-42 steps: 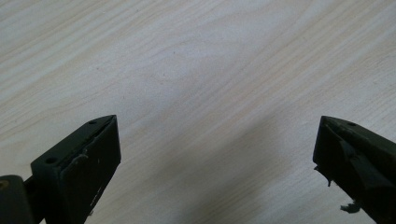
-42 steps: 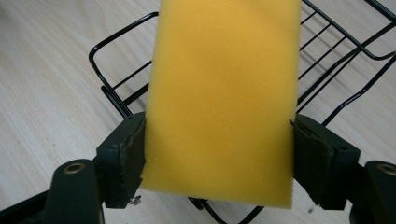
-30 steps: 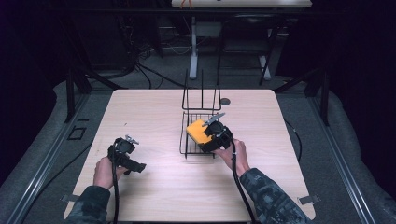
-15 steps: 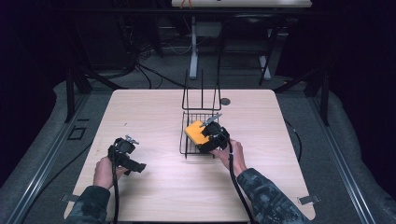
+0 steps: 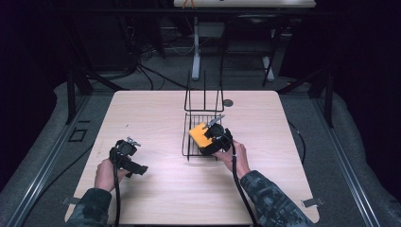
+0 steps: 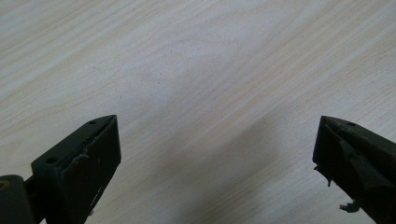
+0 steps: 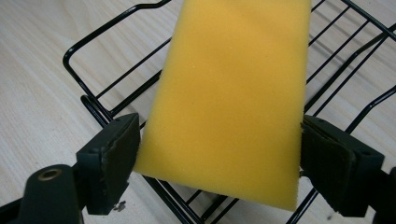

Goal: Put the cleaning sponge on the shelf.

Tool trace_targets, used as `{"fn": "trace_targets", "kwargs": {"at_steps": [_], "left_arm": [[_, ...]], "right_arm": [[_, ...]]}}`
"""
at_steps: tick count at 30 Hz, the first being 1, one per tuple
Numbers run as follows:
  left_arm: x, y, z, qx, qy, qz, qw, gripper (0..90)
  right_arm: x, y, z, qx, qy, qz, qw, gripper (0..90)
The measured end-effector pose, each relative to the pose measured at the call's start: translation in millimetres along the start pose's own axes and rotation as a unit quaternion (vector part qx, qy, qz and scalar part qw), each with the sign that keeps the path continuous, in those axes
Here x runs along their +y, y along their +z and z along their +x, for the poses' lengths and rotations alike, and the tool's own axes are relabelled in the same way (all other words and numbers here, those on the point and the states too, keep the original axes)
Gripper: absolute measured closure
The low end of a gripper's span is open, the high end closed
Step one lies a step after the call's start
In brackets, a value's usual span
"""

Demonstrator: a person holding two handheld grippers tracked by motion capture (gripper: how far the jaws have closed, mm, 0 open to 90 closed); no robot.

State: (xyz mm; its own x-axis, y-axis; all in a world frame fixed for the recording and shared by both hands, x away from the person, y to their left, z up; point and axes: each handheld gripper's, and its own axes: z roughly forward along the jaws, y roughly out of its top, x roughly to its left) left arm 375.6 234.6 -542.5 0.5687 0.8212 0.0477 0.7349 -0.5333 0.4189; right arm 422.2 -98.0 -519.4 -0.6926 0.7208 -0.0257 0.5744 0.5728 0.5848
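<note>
A yellow sponge (image 5: 200, 134) (image 7: 229, 102) lies tilted in a black wire rack (image 5: 189, 142) (image 7: 93, 107) at the middle of the wooden table (image 5: 151, 113). My right gripper (image 5: 209, 140) (image 7: 219, 158) reaches into the rack from the near side. Its jaws have just been opening and now stand at the sponge's two long edges. The sponge between them looks full width and unsqueezed. My left gripper (image 5: 131, 160) (image 6: 217, 154) hovers low over bare wood at the near left, jaws wide apart and nothing between them.
The rack has tall upright wires (image 5: 204, 92) at its far end. A small dark disc (image 5: 228, 102) lies on the table just right of them. Dark floor, cables and stand legs surround the table.
The right gripper's jaws have spread apart around the sponge, which has settled slightly lower in the rack. Both hands stay where they were.
</note>
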Motion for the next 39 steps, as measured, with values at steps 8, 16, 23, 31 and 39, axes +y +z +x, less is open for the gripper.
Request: {"fn": "trace_targets", "kwargs": {"at_steps": [8, 16, 23, 31, 39], "left_arm": [[0.3, 0.0, -0.8, 0.000, 0.000, -0.001, 1.0000, 1.1], [-0.7, -0.3, 0.2, -0.001, -0.005, -0.002, 1.0000, 1.0], [-0.4, 0.2, 0.4, 0.001, -0.005, -0.002, 1.0000, 1.0], [1.4, 1.6, -1.1, -0.002, 0.003, 0.000, 1.0000, 0.9], [4.6, 3.6, -4.1, 0.000, 0.014, 0.000, 0.9999, 1.0]], "right_arm": [[0.6, -8.4, 1.3, -0.001, -0.006, -0.018, 0.9998, 9.9], [3.4, -17.3, 2.5, 0.010, -0.011, -0.030, 0.9995, 7.9], [2.7, -22.6, 1.3, 0.013, -0.012, -0.032, 0.9993, 6.6], [-8.1, -39.8, -0.3, -0.002, -0.014, -0.038, 0.9992, 6.2], [-19.4, -60.9, -6.3, -0.017, -0.003, -0.049, 0.9986, 7.0]]}}
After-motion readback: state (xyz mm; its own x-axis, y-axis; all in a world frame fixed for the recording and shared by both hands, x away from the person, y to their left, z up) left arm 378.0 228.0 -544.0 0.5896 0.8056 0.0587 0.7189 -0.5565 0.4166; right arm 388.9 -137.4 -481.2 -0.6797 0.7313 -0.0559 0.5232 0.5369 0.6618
